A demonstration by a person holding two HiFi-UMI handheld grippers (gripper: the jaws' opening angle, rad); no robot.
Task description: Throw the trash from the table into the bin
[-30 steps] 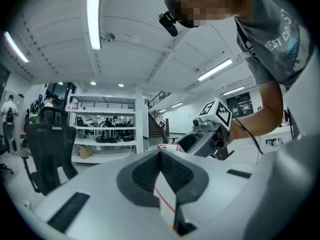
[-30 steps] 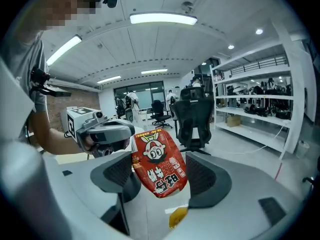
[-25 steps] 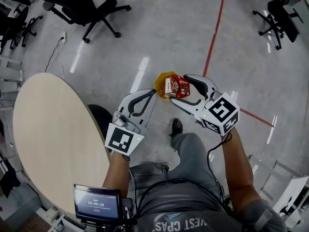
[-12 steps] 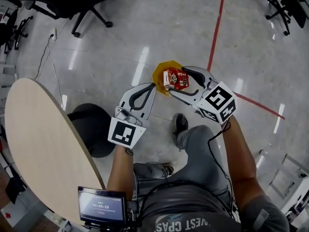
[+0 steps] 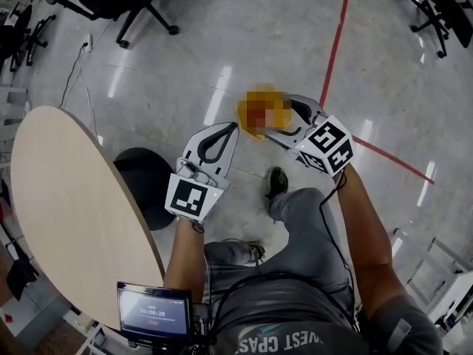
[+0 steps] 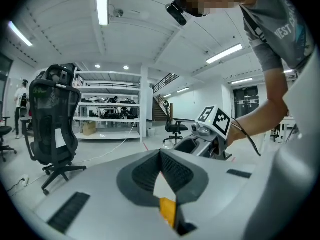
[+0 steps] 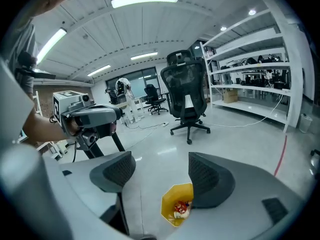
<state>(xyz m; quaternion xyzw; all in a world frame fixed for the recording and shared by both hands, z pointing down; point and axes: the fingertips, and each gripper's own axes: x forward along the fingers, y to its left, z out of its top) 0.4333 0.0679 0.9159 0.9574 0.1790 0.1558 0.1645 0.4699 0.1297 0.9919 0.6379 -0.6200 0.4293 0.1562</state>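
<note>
1 packet in yellow bin, below right gripper, jaws apart, left gripper closed

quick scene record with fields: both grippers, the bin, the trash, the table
left gripper: fingers together, nothing between them
right gripper: fingers apart, empty, held above the bin
yellow bin: on the floor, seen between the right gripper's fingers
red packet: lying inside the yellow bin
table: round, pale top, at the person's left
</note>
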